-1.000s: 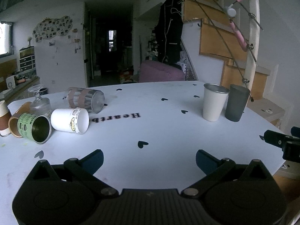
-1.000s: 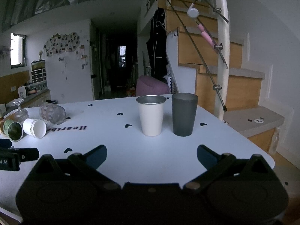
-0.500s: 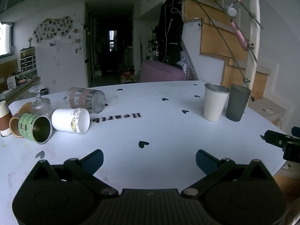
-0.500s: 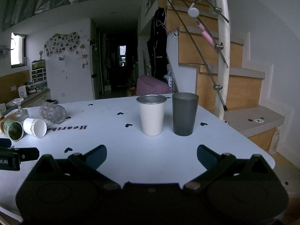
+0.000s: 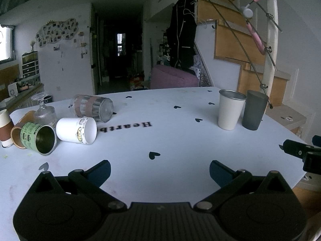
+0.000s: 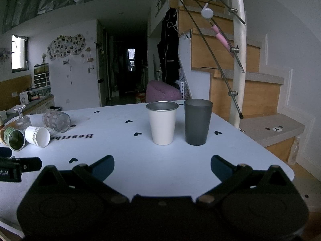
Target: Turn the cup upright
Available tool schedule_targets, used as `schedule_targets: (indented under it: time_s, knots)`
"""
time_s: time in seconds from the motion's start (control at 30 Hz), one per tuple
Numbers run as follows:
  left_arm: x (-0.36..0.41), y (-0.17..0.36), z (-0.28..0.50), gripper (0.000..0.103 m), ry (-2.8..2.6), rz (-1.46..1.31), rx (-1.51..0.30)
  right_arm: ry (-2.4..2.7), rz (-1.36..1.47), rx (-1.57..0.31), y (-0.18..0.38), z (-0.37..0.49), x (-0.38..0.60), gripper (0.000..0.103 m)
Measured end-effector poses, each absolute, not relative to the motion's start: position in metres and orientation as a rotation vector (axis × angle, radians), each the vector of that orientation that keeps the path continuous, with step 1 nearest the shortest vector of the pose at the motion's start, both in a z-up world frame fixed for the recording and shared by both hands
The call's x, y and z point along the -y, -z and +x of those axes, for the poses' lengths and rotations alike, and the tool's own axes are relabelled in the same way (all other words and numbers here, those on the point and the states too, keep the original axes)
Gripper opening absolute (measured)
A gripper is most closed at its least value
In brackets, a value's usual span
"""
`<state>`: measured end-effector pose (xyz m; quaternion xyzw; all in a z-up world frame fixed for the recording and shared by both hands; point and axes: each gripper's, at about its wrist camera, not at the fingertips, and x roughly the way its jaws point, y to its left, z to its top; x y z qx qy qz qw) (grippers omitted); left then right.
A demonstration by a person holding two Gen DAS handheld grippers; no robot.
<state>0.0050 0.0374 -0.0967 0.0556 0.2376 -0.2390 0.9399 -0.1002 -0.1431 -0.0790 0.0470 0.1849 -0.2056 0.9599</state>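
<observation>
Several cups lie on their sides at the table's left: a white printed cup (image 5: 76,133), a green metal mug (image 5: 38,138), a clear glass with tape bands (image 5: 92,108) and a tan cup (image 5: 17,138). They also show in the right wrist view, the white cup (image 6: 38,136) among them. A white metal cup (image 5: 229,110) and a dark grey cup (image 5: 253,111) stand upright at the right. My left gripper (image 5: 160,170) is open and empty over the near table. My right gripper (image 6: 162,165) is open and empty, facing the two upright cups (image 6: 163,125).
An upturned stemmed glass (image 5: 43,108) and a paper cup with a brown sleeve (image 5: 5,128) stand at the far left. The white table (image 5: 160,140) has heart marks and the word "Hearth". A staircase and railing stand beyond the right edge.
Both grippers have drifted very slightly; the cups have not moved. Both grippers stay open.
</observation>
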Motion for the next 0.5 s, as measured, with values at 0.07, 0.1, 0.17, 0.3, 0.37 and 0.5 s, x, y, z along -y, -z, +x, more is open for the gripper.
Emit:
schedule_targets:
  time_s: [0.07,0.1,0.17,0.3,0.37,0.5]
  knots:
    - [-0.0364,0.0966,0.0044,0.103,0.487,0.113,-0.485,0.415,0.095,-0.374,0.0788,-0.1001,0.143,0.103]
    - [-0.0364,0.0966,0.0045,0.103,0.487,0.113,-0.485,0.416,0.095,-0.375,0.0784,-0.0998,0.1432,0.103]
    - [-0.0362,0.0966,0.0043,0.103,0.487,0.114,-0.486,0.416,0.096,-0.376,0.0793,-0.1002,0.1435,0.103]
    - [-0.0362,0.0967,0.0043,0.103,0.487,0.114,-0.485,0.417,0.095,-0.375,0.0786,-0.1001,0.1429,0.103]
    - [-0.0368,0.0968,0.0046,0.103,0.487,0.115,-0.484,0.416,0.095,-0.375,0.0783,-0.0998,0.143,0.103]
    - [-0.0371,0.0969,0.0048,0.103,0.487,0.115,-0.484,0.417,0.096,-0.376,0.0783,-0.1,0.143,0.103]
